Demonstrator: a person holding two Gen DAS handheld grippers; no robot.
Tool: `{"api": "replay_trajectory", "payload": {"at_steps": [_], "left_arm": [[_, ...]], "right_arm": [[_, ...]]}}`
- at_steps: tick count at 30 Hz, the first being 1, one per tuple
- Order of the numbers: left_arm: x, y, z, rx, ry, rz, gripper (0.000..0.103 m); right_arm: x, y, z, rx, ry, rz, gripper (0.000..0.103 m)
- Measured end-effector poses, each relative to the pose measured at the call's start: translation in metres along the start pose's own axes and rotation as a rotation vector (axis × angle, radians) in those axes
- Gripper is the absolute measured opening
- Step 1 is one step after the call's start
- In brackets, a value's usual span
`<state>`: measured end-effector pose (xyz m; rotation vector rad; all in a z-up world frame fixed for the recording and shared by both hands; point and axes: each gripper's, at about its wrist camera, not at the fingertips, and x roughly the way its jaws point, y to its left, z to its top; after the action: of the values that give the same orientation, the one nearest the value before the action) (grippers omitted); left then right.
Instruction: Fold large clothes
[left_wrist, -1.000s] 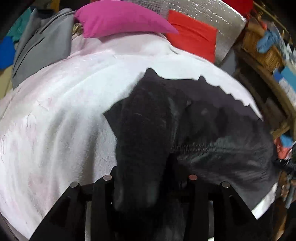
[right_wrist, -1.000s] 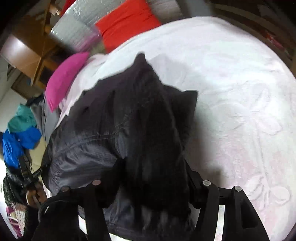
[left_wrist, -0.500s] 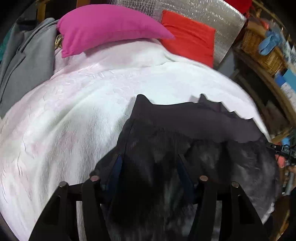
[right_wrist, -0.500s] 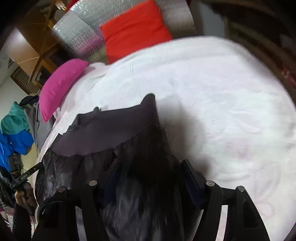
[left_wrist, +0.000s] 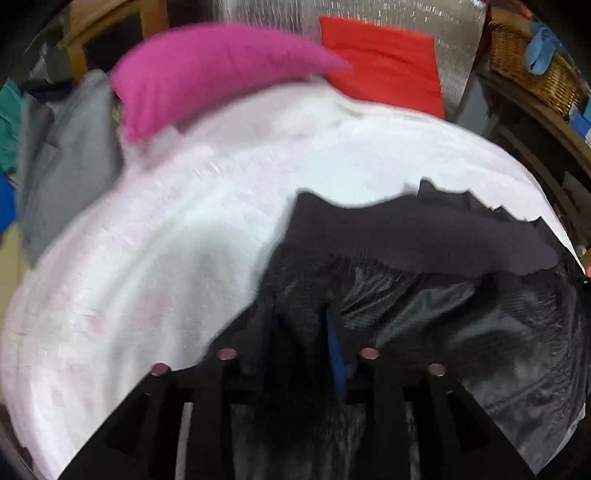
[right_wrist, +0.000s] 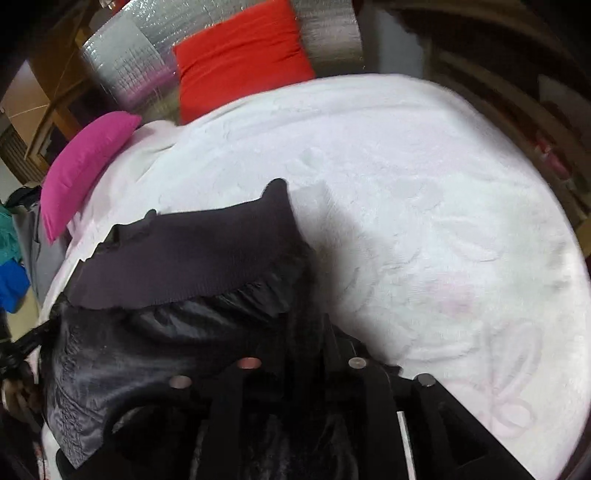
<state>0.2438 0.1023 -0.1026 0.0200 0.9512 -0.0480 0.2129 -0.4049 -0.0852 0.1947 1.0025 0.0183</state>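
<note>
A bed (right_wrist: 424, 192) under a white blanket carries a black jacket (right_wrist: 177, 258), a pink pillow (left_wrist: 207, 74) and a red pillow (right_wrist: 240, 59).

Left wrist view: close, angled down over the bed (left_wrist: 155, 258), facing the pillows at the frame's top.
Right wrist view: close, same downward slant.
Shared: bed, black jacket (left_wrist: 461, 314), pink pillow (left_wrist: 207, 70), red pillow (right_wrist: 240, 59).

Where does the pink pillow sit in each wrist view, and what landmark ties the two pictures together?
Left wrist: pink pillow upper left, at the far edge of the white blanket.
Right wrist: pink pillow far left, mid-height.
Shared landmark: the red pillow, to its right in both views.
</note>
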Motion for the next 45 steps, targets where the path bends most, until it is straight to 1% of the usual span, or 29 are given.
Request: {"api": "replay_trajectory", "payload": {"at_steps": [2, 3, 4, 5, 8, 10, 12, 14, 15, 16, 17, 18, 20, 23, 26, 27, 28, 29, 30, 31, 34, 36, 38, 39, 40, 41, 43, 45], "left_arm": [[-0.028, 0.000, -0.006, -0.004, -0.066, 0.028, 0.037], [-0.041, -0.002, -0.011, -0.017, -0.100, 0.033, 0.045], [-0.052, -0.006, -0.017, -0.031, -0.121, 0.040, 0.055], [-0.060, -0.010, -0.023, -0.040, -0.136, 0.039, 0.058], [-0.075, -0.032, -0.049, -0.062, -0.159, 0.023, 0.059], [-0.075, -0.046, -0.064, -0.067, -0.136, 0.013, 0.059], [-0.070, -0.059, -0.080, -0.077, -0.105, 0.005, 0.059], [-0.063, -0.070, -0.092, -0.062, -0.078, 0.013, 0.059], [-0.058, -0.075, -0.096, -0.047, -0.066, 0.030, 0.059], [-0.054, -0.077, -0.100, -0.041, -0.052, 0.038, 0.059], [-0.049, -0.079, -0.103, -0.042, -0.039, 0.042, 0.059], [-0.047, -0.080, -0.105, -0.034, -0.043, 0.049, 0.060], [-0.047, -0.080, -0.106, -0.033, -0.048, 0.055, 0.060], [-0.051, -0.080, -0.104, -0.041, -0.034, 0.056, 0.060], [-0.064, -0.078, -0.107, -0.062, -0.045, 0.029, 0.060], [-0.066, -0.079, -0.109, -0.060, -0.048, 0.033, 0.060], [-0.068, -0.080, -0.111, -0.059, -0.049, 0.034, 0.060], [-0.070, -0.081, -0.113, -0.058, -0.049, 0.032, 0.060], [-0.072, -0.083, -0.115, -0.060, -0.046, 0.032, 0.060], [-0.073, -0.083, -0.116, -0.061, -0.043, 0.031, 0.060], [-0.086, -0.083, -0.118, -0.062, -0.044, 0.015, 0.060], [-0.101, -0.085, -0.121, -0.069, -0.064, 0.012, 0.060], [-0.120, -0.089, -0.126, -0.070, -0.092, 0.005, 0.062], [-0.130, -0.091, -0.130, -0.068, -0.112, 0.000, 0.066], [-0.139, -0.094, -0.133, -0.064, -0.127, 0.000, 0.071], [-0.151, -0.098, -0.138, -0.052, -0.148, 0.002, 0.074], [-0.173, -0.104, -0.150, -0.036, -0.194, 0.007, 0.083], [-0.189, -0.107, -0.161, -0.038, -0.210, 0.011, 0.089]], "right_arm": [[-0.031, 0.011, -0.006, -0.029, -0.088, -0.067, 0.066], [-0.049, 0.017, -0.012, -0.042, -0.134, -0.084, 0.068], [-0.062, 0.026, -0.018, -0.061, -0.174, -0.079, 0.068], [-0.073, 0.036, -0.027, -0.073, -0.204, -0.055, 0.068], [-0.086, 0.067, -0.058, -0.102, -0.250, -0.004, 0.068], [-0.087, 0.078, -0.080, -0.123, -0.263, -0.014, 0.068], [-0.076, 0.088, -0.095, -0.141, -0.244, -0.044, 0.068], [-0.061, 0.084, -0.107, -0.147, -0.207, -0.081, 0.068], [-0.048, 0.084, -0.108, -0.150, -0.179, -0.107, 0.068], [-0.034, 0.080, -0.110, -0.154, -0.128, -0.110, 0.069], [-0.032, 0.076, -0.111, -0.144, -0.127, -0.098, 0.069], [-0.032, 0.074, -0.111, -0.136, -0.141, -0.096, 0.069], [-0.032, 0.074, -0.109, -0.134, -0.127, -0.102, 0.070], [-0.044, 0.075, -0.106, -0.109, -0.126, -0.099, 0.071], [-0.066, 0.077, -0.112, -0.094, -0.191, -0.068, 0.071], [-0.070, 0.078, -0.116, -0.093, -0.206, -0.069, 0.073], [-0.070, 0.077, -0.121, -0.094, -0.210, -0.076, 0.078], [-0.069, 0.079, -0.128, -0.096, -0.195, -0.082, 0.080], [-0.059, 0.076, -0.131, -0.100, -0.158, -0.085, 0.080], [-0.052, 0.076, -0.132, -0.106, -0.141, -0.078, 0.080], [-0.073, 0.077, -0.130, -0.076, -0.157, -0.077, 0.080], [-0.096, 0.084, -0.130, -0.076, -0.211, -0.057, 0.080], [-0.123, 0.095, -0.135, -0.089, -0.261, -0.042, 0.080], [-0.137, 0.101, -0.141, -0.087, -0.276, -0.023, 0.082], [-0.147, 0.107, -0.150, -0.086, -0.281, -0.004, 0.088], [-0.155, 0.112, -0.159, -0.089, -0.284, 0.006, 0.090], [-0.167, 0.120, -0.181, -0.091, -0.297, 0.018, 0.091], [-0.174, 0.126, -0.204, -0.076, -0.282, 0.019, 0.094]]}}
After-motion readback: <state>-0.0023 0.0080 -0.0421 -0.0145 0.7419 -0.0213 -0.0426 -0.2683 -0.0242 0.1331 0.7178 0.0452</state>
